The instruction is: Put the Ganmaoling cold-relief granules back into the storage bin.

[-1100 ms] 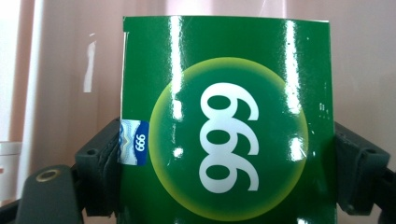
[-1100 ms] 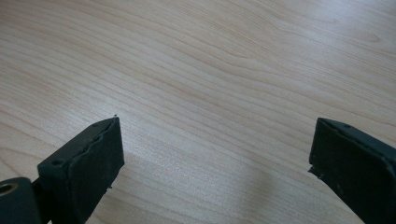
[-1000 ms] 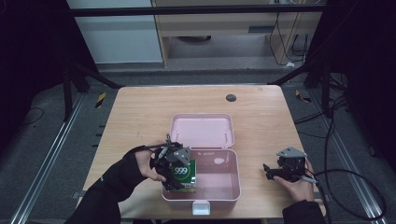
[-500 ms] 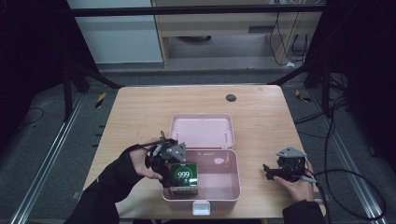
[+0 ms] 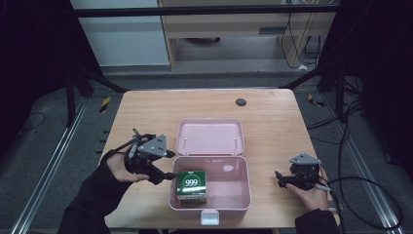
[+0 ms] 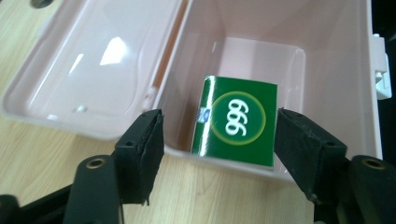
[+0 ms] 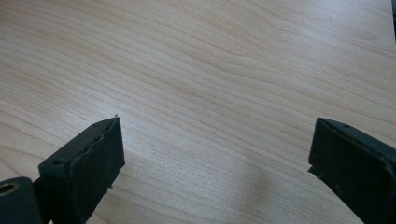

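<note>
Green printed card, glossy enough to catch the light, makes up the small box (image 5: 192, 185) marked 999, which stands inside the pink case (image 5: 238, 192), against the case's wall nearest the left gripper and toward its front edge. The case lies open on the bench (image 5: 272, 122), its lid (image 5: 210, 137) folded flat just behind it and its white latch (image 5: 210, 217) at the front rim.

The left gripper (image 5: 163, 165) hovers just outside the case's left wall, jaws spread wide and empty; in the left gripper view the box (image 6: 236, 120) sits between them but beyond them, apart from both pads. The right gripper (image 5: 282, 179) rests on the bench to the right of the case, well clear of it, jaws likewise wide with nothing but bare wood between them.

The box looks light, probably a carton of sachets or tablets, so weight should not be a concern. Its walls are thin card and would likely dent under a hard squeeze, and the glossy finish may slide a little on the pads. The sound hold, I judge, is across the two opposite narrow sides near the upper part that clears the case's rim, pressed only firmly enough to lift. Because the box stands close to the wall, one jaw would have little room there.
</note>
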The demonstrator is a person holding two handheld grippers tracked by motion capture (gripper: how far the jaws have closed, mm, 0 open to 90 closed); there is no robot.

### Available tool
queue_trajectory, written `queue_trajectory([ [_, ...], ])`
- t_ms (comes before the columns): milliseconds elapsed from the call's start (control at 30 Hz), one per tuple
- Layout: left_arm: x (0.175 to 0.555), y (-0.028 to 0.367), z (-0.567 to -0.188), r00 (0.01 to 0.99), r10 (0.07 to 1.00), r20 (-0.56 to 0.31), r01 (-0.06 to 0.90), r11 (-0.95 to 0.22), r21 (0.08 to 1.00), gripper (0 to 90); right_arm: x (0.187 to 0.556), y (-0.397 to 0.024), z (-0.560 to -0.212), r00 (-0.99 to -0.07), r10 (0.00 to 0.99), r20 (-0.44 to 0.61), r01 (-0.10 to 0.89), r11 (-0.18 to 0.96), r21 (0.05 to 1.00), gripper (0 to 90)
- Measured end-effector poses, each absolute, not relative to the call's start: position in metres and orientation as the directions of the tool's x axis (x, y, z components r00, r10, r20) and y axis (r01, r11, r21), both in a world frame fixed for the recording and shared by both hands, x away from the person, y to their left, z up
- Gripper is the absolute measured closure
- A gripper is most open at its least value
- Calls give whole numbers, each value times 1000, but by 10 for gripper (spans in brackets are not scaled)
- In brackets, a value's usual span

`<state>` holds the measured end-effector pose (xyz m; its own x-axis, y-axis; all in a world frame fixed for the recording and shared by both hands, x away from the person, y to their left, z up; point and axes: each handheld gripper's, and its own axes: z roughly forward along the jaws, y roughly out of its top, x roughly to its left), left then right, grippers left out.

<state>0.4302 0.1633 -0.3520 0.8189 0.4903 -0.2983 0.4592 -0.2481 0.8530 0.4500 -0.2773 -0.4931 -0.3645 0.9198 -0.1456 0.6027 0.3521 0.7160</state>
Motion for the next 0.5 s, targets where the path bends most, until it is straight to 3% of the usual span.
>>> queue_trajectory([
  [500, 444, 216, -398, 707, 628, -326, 525, -156, 837, 397, 450, -278, -494, -364, 920, -146, 603, 352, 715, 37],
])
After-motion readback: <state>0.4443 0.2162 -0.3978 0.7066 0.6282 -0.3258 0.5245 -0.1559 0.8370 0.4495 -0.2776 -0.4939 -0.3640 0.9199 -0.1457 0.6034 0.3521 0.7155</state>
